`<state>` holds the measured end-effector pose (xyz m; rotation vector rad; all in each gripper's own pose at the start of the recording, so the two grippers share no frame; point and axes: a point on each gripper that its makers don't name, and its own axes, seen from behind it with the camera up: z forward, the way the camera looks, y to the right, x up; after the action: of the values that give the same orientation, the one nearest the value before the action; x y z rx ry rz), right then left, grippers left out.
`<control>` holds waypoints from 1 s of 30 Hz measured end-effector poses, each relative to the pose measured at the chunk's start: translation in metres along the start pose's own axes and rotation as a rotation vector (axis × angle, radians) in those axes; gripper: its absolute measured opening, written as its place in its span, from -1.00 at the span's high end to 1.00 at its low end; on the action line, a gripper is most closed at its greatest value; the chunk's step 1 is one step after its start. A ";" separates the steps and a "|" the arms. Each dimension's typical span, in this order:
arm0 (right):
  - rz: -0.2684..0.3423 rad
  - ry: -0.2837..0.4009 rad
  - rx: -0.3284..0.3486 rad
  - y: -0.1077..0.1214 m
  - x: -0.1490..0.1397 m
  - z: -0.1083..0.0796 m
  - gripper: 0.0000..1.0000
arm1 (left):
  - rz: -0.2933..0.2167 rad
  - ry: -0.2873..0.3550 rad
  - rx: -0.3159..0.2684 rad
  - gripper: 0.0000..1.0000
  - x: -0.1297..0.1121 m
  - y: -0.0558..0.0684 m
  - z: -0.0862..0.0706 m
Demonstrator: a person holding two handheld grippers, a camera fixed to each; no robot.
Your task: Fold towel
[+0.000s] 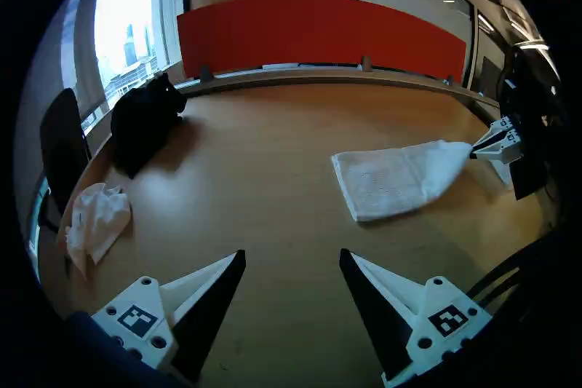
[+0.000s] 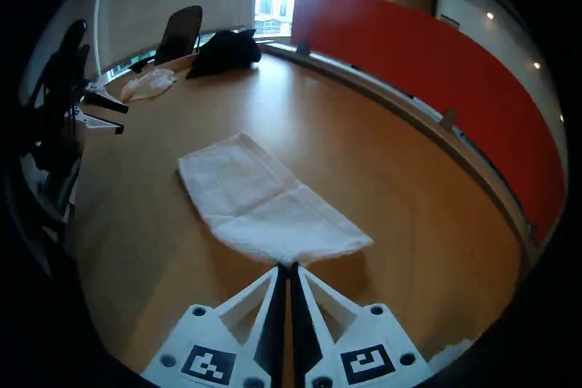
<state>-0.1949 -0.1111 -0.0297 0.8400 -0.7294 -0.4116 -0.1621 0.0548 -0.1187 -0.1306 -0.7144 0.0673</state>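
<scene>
White towel (image 2: 254,202), folded over, on wooden table (image 2: 378,169), one end raised

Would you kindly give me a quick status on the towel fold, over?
Left claw open, over table. Right claw shut on towel edge, that end raised. Crumpled cloth, black bag well clear.

White towel (image 2: 254,202) (faintly textured); orange-brown wood table (image 2: 378,169); red partition (image 1: 320,31); black bag (image 1: 145,122); white crumpled cloth (image 1: 98,217).
</scene>
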 end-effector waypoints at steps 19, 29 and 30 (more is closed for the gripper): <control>-0.146 0.002 0.042 -0.011 0.069 0.007 0.93 | -0.011 0.105 0.011 -0.92 0.001 0.000 -0.006; -0.183 -0.016 0.079 -0.021 0.086 0.012 0.93 | -0.023 0.128 0.014 -0.92 -0.006 0.001 -0.005; -0.188 -0.018 0.084 -0.022 0.088 0.013 0.93 | -0.025 0.129 0.014 -0.92 -0.006 0.000 -0.005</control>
<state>-0.1451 -0.1835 -0.0050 0.9888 -0.6903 -0.5604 -0.1631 0.0542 -0.1261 -0.1120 -0.5861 0.0397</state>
